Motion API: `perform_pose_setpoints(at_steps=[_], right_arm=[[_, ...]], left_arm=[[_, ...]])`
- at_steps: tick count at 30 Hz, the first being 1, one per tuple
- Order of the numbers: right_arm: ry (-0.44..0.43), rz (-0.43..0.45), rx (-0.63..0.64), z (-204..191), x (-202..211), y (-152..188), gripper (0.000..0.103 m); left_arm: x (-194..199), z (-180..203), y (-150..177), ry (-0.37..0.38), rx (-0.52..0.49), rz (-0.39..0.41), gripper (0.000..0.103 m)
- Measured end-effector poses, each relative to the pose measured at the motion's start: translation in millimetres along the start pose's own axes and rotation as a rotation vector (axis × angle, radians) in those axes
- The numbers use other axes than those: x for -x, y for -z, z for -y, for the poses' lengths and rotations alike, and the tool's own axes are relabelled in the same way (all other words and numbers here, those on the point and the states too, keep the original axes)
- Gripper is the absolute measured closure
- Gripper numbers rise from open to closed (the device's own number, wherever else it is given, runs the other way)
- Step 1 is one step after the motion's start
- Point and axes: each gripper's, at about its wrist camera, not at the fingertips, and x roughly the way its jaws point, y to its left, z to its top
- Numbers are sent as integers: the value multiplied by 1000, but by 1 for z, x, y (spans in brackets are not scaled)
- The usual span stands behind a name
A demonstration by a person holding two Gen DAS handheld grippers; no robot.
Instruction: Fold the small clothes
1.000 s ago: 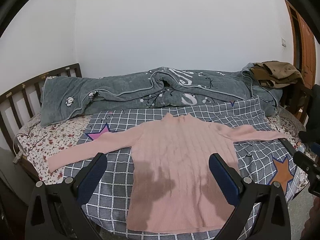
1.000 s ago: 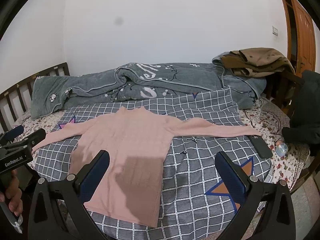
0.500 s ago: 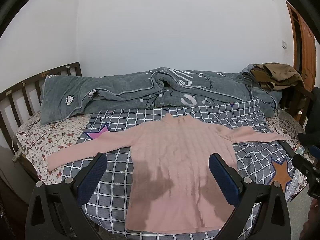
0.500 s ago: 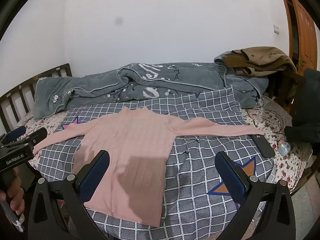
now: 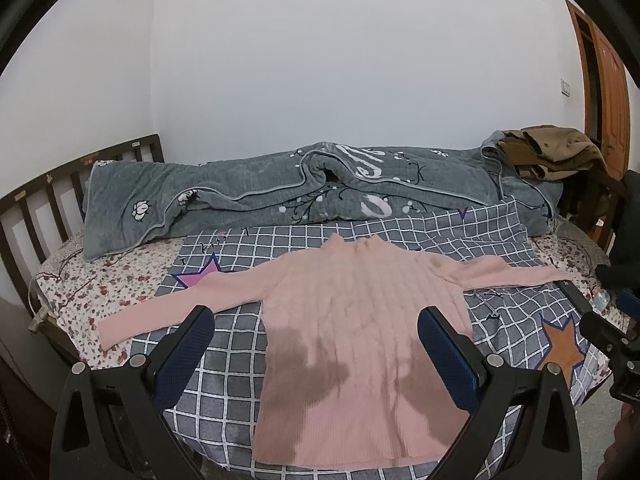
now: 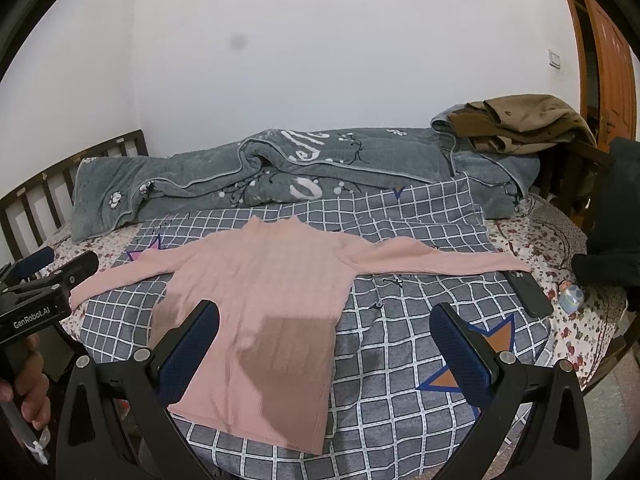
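A pink long-sleeved sweater [image 5: 352,320] [image 6: 264,304] lies flat on the checked grey blanket [image 5: 460,236] [image 6: 400,344], both sleeves spread out to the sides, collar toward the wall. My left gripper [image 5: 316,328] hovers open above the sweater's lower half, holding nothing. My right gripper [image 6: 324,324] is open too, over the sweater's right hem side and the blanket. In the right wrist view the left gripper [image 6: 44,280] appears at the left edge, held by a hand [image 6: 28,396].
A rolled grey quilt [image 5: 312,188] [image 6: 280,172] lies along the wall. Brown clothes [image 5: 552,152] [image 6: 520,120] are piled at the right. A black phone [image 6: 528,292] and a small bottle [image 6: 570,298] sit near the right sleeve. A wooden headboard [image 5: 48,208] is at the left; an orange door [image 6: 608,64] at the right.
Both grippers have drawn back and up slightly, so the sweater sits a little lower and smaller in view. Nothing on the bed has moved.
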Motion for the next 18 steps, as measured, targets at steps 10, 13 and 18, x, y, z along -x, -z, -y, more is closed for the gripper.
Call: perform_pose_setpoints(at_steps=[10,13,18], right_arm=[[17,9,5,-1,2,-1,0],[17,12,3,0,2,-1,0],[22,14,1,1,2,0,0]], left_arm=[[1,1,0,0,1,0,1],[1,2,0,0,0,-1,1],[2,3,-1,0,-4,6,1]])
